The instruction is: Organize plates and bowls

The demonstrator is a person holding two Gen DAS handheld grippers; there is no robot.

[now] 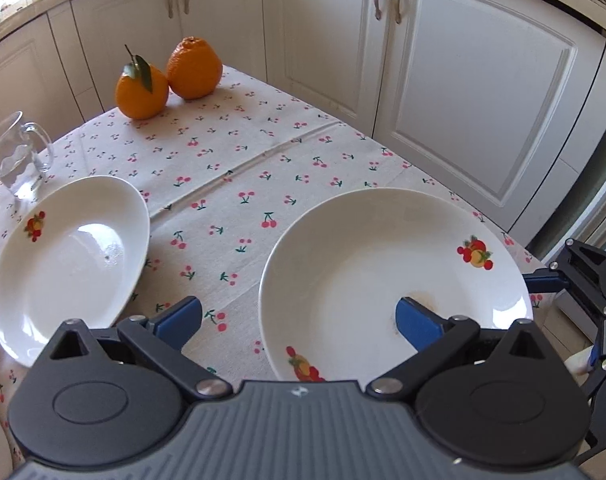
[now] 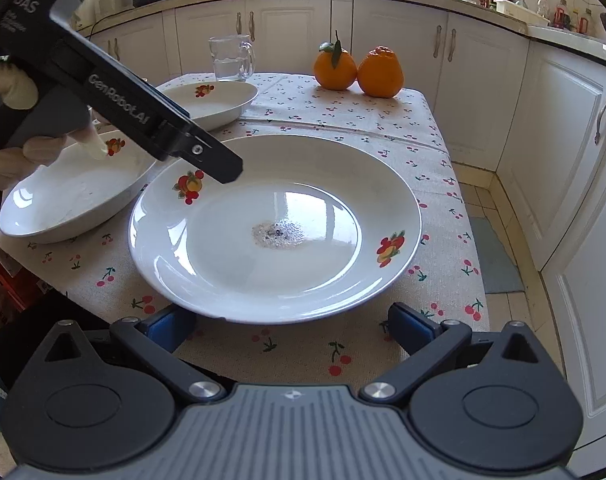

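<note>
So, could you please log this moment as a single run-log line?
left gripper: open, over large plate near rim | right gripper: open, empty, before plate | two bowls unstacked | nothing grasped

You can read "GenRobot.AI" and "DAS" on your left gripper; the smaller print there is illegible.
</note>
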